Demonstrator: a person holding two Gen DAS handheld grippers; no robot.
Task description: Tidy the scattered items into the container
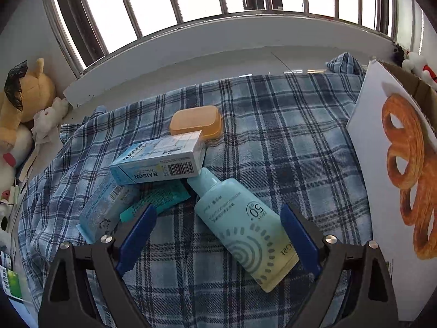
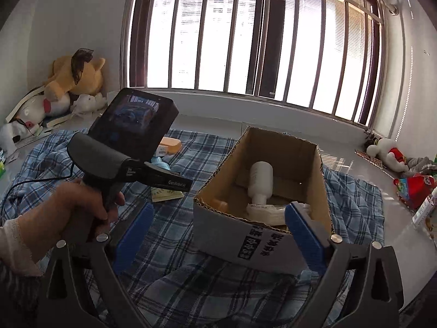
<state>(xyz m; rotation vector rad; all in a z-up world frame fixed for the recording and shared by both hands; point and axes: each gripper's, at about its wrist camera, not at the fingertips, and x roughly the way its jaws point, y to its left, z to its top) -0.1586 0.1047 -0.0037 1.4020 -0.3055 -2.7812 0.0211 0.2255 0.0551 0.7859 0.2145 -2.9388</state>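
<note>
At lower centre of the left wrist frame, the teal sunscreen tube [image 1: 243, 229] lies flat on the plaid cloth [image 1: 286, 136]. Left gripper [image 1: 218, 235] is spread wide, straddling the tube, holding nothing. Right gripper [image 2: 218, 232] is likewise spread, empty. Only the right wrist view shows the cardboard box [image 2: 240, 235] interior with a white bottle [image 2: 260, 180].

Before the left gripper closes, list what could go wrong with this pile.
1. The pale green sunscreen tube lies slanted between the open left gripper fingers, so a squeeze could skew or slip off it.
2. The light blue RAISON carton rests on other packets, close to the tube's cap; lifting the tube may topple it.
3. The brown cardboard box already holds a white bottle, so a dropped tube may land askew.
</note>
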